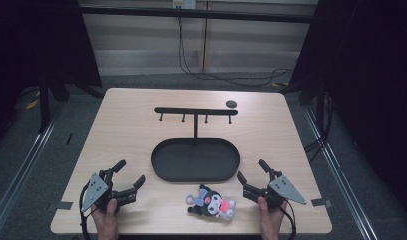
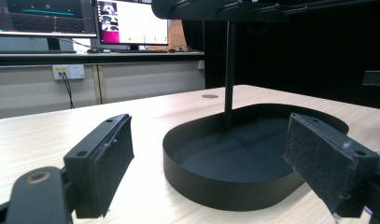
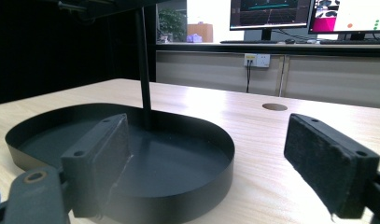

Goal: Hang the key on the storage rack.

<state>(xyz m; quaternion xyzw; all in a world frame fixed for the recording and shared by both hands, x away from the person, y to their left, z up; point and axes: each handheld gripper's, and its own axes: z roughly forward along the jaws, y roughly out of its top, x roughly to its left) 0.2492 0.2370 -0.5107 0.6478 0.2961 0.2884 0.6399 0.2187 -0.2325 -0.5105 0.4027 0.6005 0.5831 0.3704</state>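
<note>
A black oval tray (image 1: 163, 169) sits at the middle of the wooden tabletop (image 1: 121, 125), and everything else is placed here by reference to it. From the tray's far edge a thin post rises to a horizontal bar (image 1: 191, 111) with four short hooks hanging under it. Beyond the bar's right end a small dark round hole (image 1: 231, 104) lies in the tabletop.

A small plush toy (image 1: 211, 202), dark with grey ears and a pink patch, lies on the tabletop just in front of the tray's near rim, slightly right of the tray's centre, touching neither the tray nor any tongs.

The left tongs (image 1: 130, 174) rest to the near left of the tray, jaws spread wide with nothing between them; in the left gripper view they frame the tray's wall (image 2: 211, 186). The right tongs (image 1: 252, 171) rest to the near right of the tray, jaws likewise wide apart and holding nothing, angled toward the tray; the toy lies just to their left. A hand grips each handle at the tabletop's near edge.
</note>
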